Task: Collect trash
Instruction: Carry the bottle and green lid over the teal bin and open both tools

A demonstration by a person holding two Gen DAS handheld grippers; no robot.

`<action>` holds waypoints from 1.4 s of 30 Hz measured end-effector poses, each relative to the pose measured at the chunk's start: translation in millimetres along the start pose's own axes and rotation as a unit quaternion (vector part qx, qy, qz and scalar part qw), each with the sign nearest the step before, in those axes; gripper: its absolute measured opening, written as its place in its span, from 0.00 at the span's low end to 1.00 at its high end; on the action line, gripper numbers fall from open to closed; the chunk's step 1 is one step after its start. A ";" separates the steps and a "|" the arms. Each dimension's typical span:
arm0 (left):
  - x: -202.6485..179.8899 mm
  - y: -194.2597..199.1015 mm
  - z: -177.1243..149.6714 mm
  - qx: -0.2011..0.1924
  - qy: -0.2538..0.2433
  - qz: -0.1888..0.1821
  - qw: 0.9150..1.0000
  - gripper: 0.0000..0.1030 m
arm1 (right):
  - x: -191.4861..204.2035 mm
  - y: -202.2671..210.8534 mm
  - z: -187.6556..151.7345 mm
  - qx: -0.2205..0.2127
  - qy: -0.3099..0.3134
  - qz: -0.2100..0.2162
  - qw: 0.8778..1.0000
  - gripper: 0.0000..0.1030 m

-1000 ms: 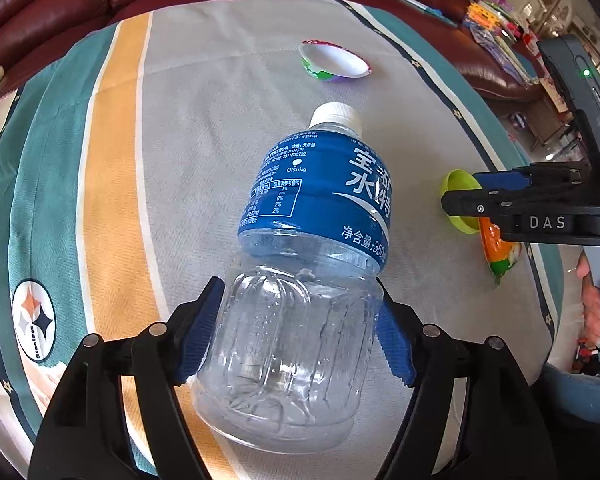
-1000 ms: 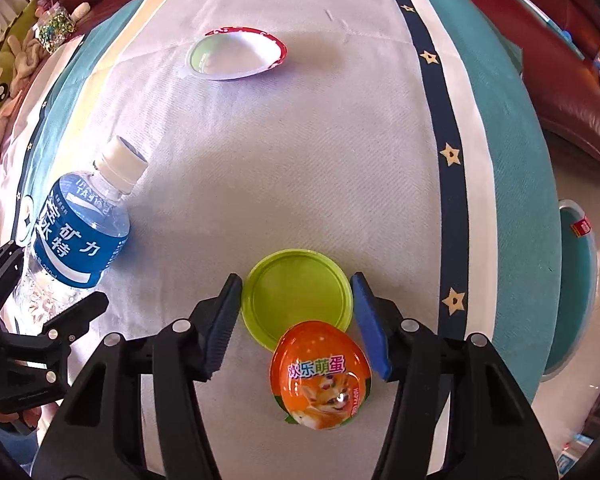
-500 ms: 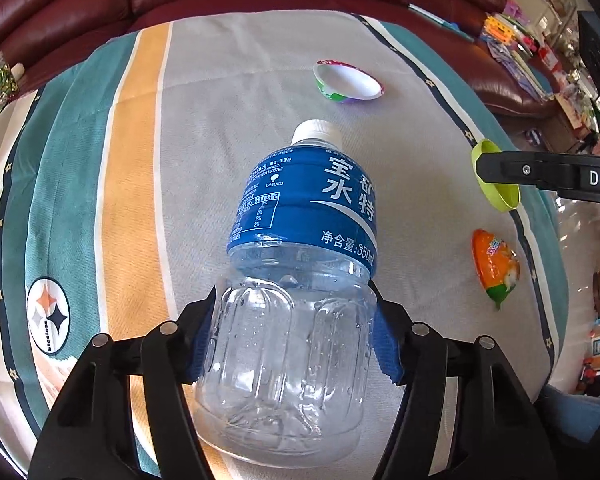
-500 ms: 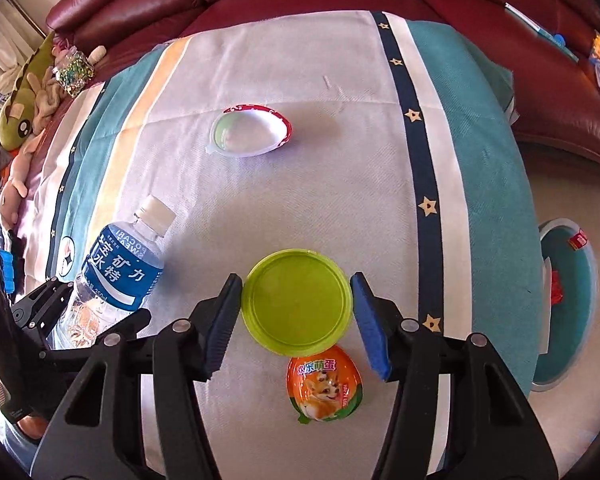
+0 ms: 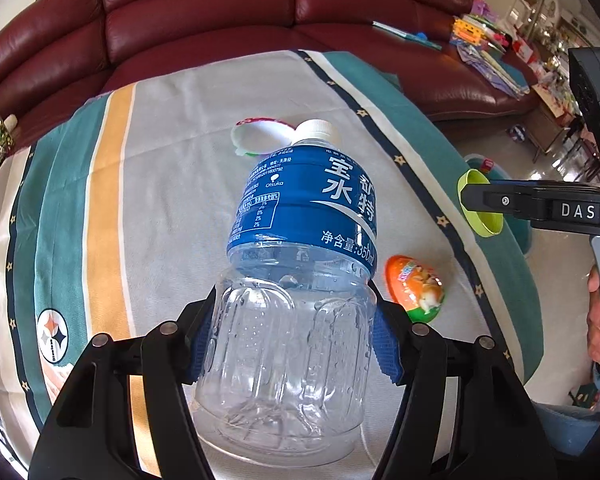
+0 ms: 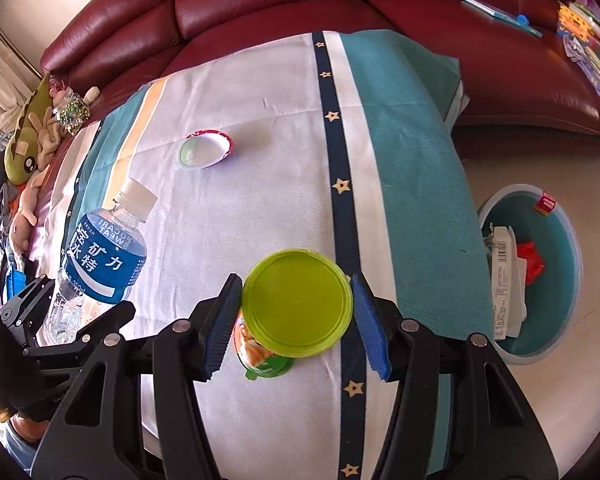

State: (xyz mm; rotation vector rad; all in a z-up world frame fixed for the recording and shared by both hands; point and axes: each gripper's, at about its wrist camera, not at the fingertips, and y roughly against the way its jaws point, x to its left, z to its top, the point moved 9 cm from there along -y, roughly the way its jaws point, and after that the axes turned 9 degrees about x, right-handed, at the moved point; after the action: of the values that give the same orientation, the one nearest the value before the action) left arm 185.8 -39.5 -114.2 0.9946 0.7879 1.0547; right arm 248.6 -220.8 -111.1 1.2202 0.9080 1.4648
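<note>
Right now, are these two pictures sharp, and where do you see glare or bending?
Left wrist view: the bottle is sharp, and bright glare washes the floor at right. Right wrist view: the green lid is sharp, and the fisheye bends the tablecloth stripes.

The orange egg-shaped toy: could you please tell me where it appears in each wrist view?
Left wrist: orange egg-shaped toy lies right of centre on the cloth, beside the bottle.
Right wrist: lower centre, mostly hidden behind the green lid; its edge shows.
Shared landmark: the white cup.
</note>
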 end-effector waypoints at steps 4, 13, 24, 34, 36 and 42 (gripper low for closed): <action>-27.5 4.5 7.4 -0.003 -0.020 0.001 1.000 0.63 | -24.2 12.6 -5.8 -0.013 -0.015 0.007 1.000 0.52; -99.8 6.6 28.9 -0.004 -0.074 -0.012 0.997 0.63 | -99.4 41.0 -17.0 -0.047 -0.066 0.017 0.997 0.52; -210.4 -23.6 60.1 0.032 -0.159 -0.035 0.986 0.63 | -220.9 74.4 -38.5 -0.085 -0.152 0.010 0.985 0.52; -321.9 -84.6 87.0 0.075 -0.212 -0.073 0.972 0.63 | -299.0 77.3 -45.4 -0.079 -0.200 -0.002 0.977 0.52; -337.4 -98.7 89.6 0.087 -0.210 -0.085 0.970 0.63 | -310.1 75.3 -45.0 -0.075 -0.208 -0.003 0.975 0.52; -364.6 -129.9 97.4 0.109 -0.199 -0.111 0.968 0.64 | -335.8 68.7 -44.9 -0.060 -0.224 -0.015 0.973 0.52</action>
State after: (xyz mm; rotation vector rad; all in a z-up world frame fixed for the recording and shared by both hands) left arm 201.0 -433.2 -177.9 1.2266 0.6697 0.5565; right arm 192.8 -561.1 -135.8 1.3653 0.5205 1.1333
